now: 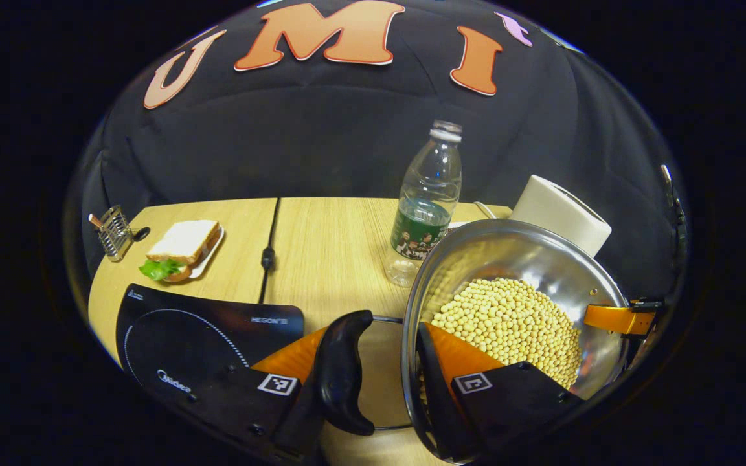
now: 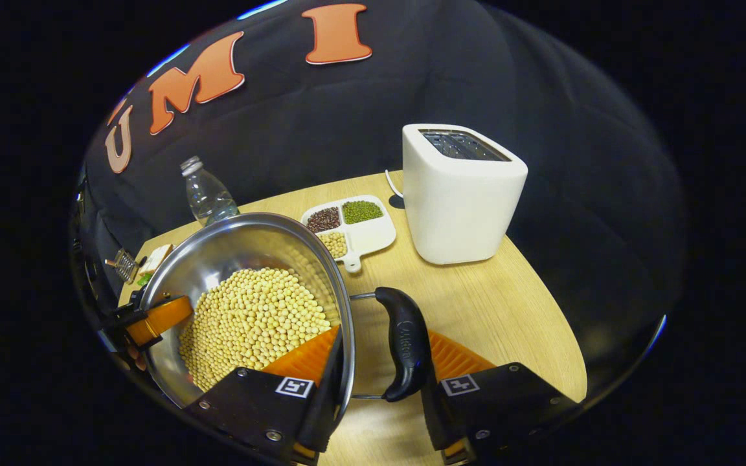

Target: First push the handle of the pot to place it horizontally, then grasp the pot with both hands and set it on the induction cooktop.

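Both grippers, left gripper (image 1: 379,382) and right gripper (image 2: 379,382), straddle the pot (image 2: 243,259) at its handles, seemingly clamped; bean-laden, heavy, slick steel, so keep level.

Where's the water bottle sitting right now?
In the left gripper view, the bottle stands upright on the table, just behind the pot of beans and left of the white toaster.

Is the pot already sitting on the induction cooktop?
No. The pot hangs to the right of the induction cooktop, whose surface lies bare.
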The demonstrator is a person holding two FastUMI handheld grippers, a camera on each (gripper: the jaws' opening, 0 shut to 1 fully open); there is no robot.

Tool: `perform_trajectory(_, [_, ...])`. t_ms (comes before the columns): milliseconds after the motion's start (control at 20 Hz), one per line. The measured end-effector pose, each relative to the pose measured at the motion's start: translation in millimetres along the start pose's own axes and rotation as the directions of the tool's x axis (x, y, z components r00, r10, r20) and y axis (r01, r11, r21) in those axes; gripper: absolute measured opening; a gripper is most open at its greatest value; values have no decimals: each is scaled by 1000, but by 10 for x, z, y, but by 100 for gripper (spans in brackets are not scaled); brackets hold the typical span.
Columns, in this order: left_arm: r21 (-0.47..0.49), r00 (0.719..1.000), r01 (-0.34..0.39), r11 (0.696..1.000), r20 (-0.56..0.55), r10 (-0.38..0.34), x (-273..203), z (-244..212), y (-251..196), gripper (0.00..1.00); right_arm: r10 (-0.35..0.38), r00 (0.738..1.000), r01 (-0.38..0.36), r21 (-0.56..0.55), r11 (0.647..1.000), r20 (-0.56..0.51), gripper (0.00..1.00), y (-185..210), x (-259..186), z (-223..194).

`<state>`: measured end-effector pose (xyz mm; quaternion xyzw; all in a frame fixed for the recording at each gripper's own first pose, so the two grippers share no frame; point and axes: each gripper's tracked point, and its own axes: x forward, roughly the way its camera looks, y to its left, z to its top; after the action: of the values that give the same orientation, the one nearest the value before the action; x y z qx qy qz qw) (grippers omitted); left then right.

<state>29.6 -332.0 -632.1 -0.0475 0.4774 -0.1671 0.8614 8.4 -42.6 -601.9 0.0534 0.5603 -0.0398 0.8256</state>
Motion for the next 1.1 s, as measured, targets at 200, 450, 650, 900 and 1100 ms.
perform_trajectory(200, [-12,999,-24,1000,21,25,-345,100,332,70,28,999,-27,-27,999,34,57,-3,9,63])
perform_trajectory(450, [-27,996,-68,997,56,70,-790,270,875,70,76,995,-71,-74,995,66,57,-32,73,51])
perform_trajectory(650, [-24,992,-111,994,63,112,-1091,308,1316,73,113,992,-107,-87,990,64,57,-16,132,70])
perform_trajectory(900, [-49,984,-163,985,64,166,-1482,337,1928,76,159,985,-151,-125,981,60,57,-66,188,186])
perform_trajectory(1100, [-74,975,-203,976,73,208,-1731,377,2310,70,191,980,-180,-160,971,54,57,-61,256,249])
